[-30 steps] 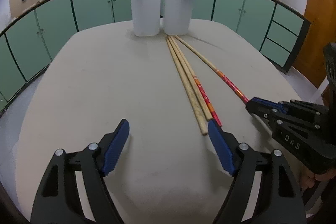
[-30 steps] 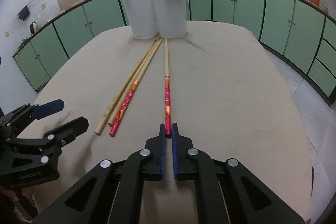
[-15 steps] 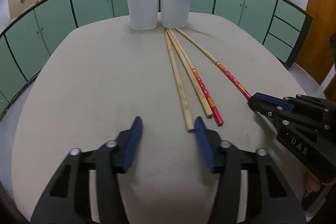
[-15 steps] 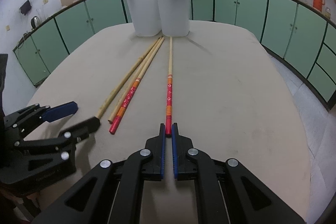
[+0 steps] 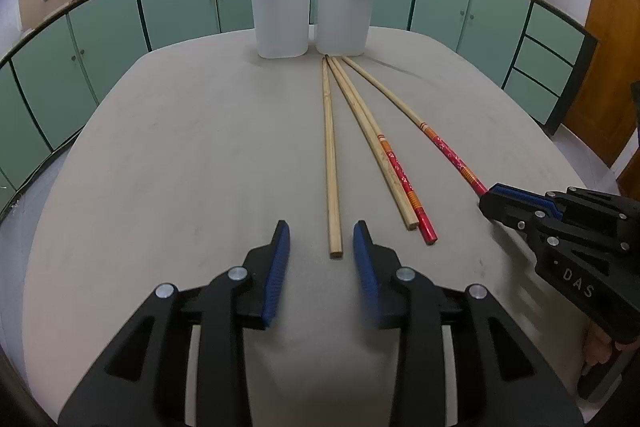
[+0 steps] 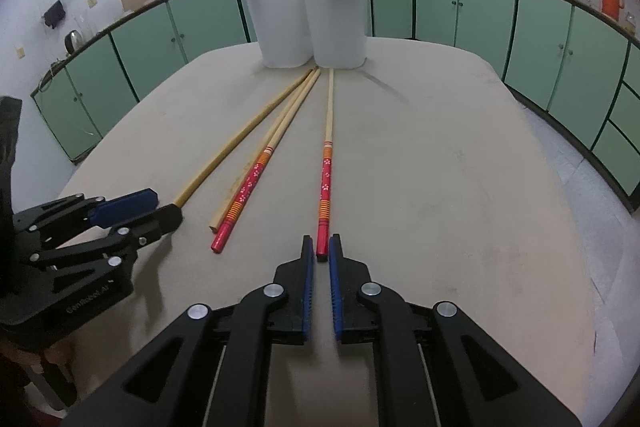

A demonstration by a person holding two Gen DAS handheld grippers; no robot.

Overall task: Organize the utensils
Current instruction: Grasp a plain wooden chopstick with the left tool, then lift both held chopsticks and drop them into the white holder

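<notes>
As the left tool [image 5: 320,239] narrows around a plain chopstick [image 5: 331,163] without yet pinching it, the right tool [image 6: 322,247] grips the red-patterned chopstick [image 6: 326,183].

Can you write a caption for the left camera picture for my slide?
Left gripper with jaws around a plain chopstick on the table, white cups behind.

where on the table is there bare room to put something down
Bare: the wide table stretch left of the plain chopstick, and the stretch right of the red-handled chopstick to the far edge. Crowded: the fan of chopsticks running to the two white holders.
</notes>
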